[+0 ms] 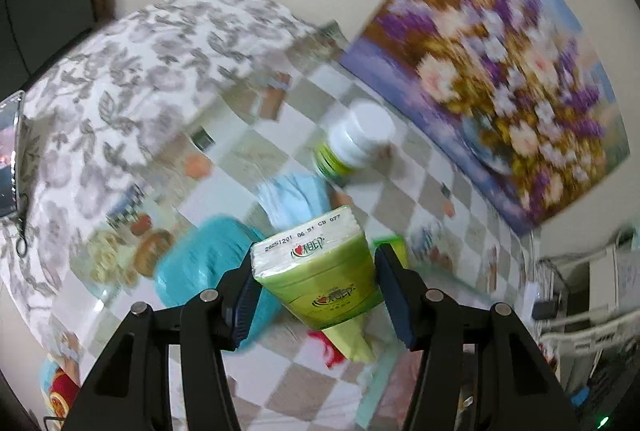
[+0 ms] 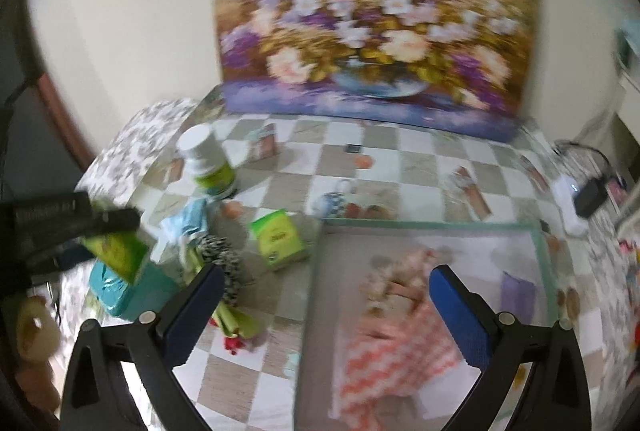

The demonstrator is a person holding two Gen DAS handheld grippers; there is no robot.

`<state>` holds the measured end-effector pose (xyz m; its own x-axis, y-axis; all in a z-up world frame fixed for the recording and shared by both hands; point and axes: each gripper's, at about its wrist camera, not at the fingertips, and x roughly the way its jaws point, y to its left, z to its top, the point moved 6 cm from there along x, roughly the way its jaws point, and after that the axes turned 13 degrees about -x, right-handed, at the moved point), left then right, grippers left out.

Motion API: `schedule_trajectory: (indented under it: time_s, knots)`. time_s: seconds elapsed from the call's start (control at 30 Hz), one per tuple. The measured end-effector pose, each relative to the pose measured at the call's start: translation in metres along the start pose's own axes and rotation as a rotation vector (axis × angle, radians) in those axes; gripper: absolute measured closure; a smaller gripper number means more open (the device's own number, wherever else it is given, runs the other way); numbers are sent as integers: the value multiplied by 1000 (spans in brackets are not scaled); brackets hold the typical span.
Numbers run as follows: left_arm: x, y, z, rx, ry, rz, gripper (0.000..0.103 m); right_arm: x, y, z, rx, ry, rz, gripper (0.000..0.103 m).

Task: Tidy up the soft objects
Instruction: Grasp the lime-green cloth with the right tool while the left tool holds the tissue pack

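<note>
The left gripper [image 1: 316, 291] pinches a soft green plastic-wrapped tissue pack [image 1: 320, 271] at the lower centre of its view, lifted above the checked tabletop [image 1: 420, 171]. The pack sits skewed between the pads, its lower corner hanging free, so it may twist or slide out if the squeeze loosens; the slick wrapper would be the cause. Swinging it low could also knock the white-capped green bottle [image 1: 356, 143] standing just beyond.

The right gripper [image 2: 326, 307] is spread wide and empty, hovering over a shallow green-rimmed tray [image 2: 544, 259] holding a pink chevron cloth [image 2: 392, 343]. A second green tissue pack [image 2: 280, 239] lies on the tabletop left of the tray, near a teal pouch [image 2: 120, 295].
</note>
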<state>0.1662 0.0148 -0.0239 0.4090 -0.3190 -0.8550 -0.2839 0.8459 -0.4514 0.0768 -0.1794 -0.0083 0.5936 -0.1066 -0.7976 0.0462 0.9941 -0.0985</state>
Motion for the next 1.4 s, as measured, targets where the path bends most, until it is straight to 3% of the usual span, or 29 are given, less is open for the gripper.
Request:
schedule_trajectory:
  time_s: [0.3, 0.6, 0.87, 0.97, 1.13, 1.4]
  knots:
    - [-6, 63, 36, -157, -50, 62, 46, 41, 70, 2, -177, 59, 133, 1]
    - [-12, 96, 46, -238, -56, 79, 46, 74, 99, -28, -239, 173, 217, 24]
    - [-12, 90, 43, -234, -44, 60, 46, 78, 105, -38, -249, 189, 262, 70]
    - [-11, 91, 42, -237, -39, 60, 46, 79, 105, -39, -235, 193, 277, 82]
    - [-8, 89, 41, -234, -24, 56, 46, 83, 110, -41, -245, 203, 282, 95]
    - [-8, 88, 41, -228, -26, 57, 46, 75, 108, -32, -153, 171, 393, 99]
